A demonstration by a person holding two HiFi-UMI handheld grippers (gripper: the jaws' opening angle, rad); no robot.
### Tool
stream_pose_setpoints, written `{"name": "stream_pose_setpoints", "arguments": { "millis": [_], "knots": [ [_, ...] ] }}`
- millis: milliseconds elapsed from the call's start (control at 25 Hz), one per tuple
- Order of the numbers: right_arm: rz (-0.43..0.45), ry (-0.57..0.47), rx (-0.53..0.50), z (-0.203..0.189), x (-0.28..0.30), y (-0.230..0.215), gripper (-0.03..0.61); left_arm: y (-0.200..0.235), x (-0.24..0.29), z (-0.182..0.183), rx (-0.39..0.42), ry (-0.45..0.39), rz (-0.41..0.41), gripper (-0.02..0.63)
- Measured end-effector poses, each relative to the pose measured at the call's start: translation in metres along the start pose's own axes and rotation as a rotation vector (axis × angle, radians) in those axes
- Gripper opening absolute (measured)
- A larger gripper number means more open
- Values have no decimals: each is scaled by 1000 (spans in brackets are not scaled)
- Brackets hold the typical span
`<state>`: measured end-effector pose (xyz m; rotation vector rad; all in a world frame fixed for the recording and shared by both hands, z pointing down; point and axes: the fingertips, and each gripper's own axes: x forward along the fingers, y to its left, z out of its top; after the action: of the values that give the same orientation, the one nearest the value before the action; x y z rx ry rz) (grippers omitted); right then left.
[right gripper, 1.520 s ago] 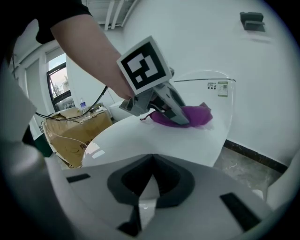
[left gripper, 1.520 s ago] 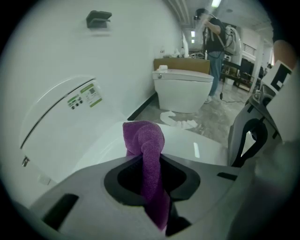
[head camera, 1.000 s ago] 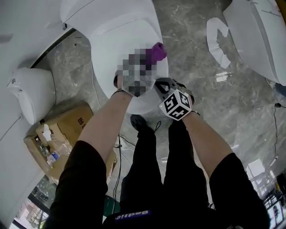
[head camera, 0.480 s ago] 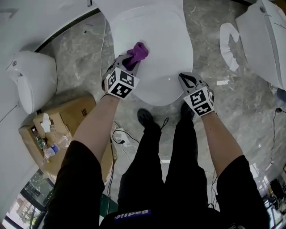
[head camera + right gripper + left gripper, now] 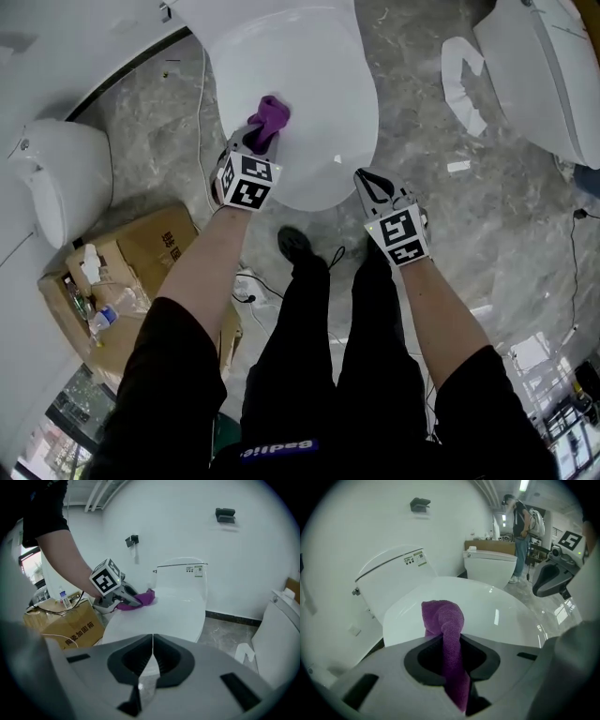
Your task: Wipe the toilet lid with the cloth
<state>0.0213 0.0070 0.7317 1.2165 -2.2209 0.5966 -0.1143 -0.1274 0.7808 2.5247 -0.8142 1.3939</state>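
Head view: the closed white toilet lid [image 5: 314, 75] sits top centre, and the person stands at its front edge with both arms reaching forward. The left gripper [image 5: 257, 141] is at the lid's left side, its jaws clamped on a purple cloth [image 5: 270, 114]. The bunched end of the cloth sticks out past the jaw tips and lies on the lid surface. Left gripper view: the cloth [image 5: 444, 623] runs as a twisted strip down between the jaws of the left gripper [image 5: 452, 654], with the lid [image 5: 497, 613] directly beyond it. The right gripper [image 5: 367, 180] is just beside the lid's front right edge; whether it touches cannot be told. Right gripper view: the jaws of the right gripper [image 5: 152, 654] are pressed together with nothing between them. The same view shows the cloth [image 5: 143, 598] on the lid's left side. A cardboard box [image 5: 141, 253] with a bottle [image 5: 101, 321] in it stands on the grey stone floor [image 5: 422, 122] at lower left.
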Motion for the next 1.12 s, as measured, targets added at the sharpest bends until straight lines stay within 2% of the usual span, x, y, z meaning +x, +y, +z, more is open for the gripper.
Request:
{"name": "stream_pose_setpoints", "arguments": {
  "millis": [200,440,560,640,760,880,1120],
  "knots": [
    [37,12,-37,-21,-27,-2,29,-51,29,49,42,-20,-21,83],
    [48,2,-16,-48,-73,-34,29,-151,72,114,133,-21,-135,83],
    [44,8,-30,-55,-91,-48,28,-194,81,129,165,-17,-187,83],
    [39,11,-39,-59,-101,-54,29,-212,81,127,177,-7,-204,83],
    [25,-4,-46,-59,-111,-58,29,-214,74,112,199,2,-197,83],
    [16,-11,-52,-56,-111,-53,28,-197,61,96,209,-7,-178,83],
    [28,-15,-52,-41,-87,-17,29,-143,24,44,145,-22,-113,84]
  ]
}}
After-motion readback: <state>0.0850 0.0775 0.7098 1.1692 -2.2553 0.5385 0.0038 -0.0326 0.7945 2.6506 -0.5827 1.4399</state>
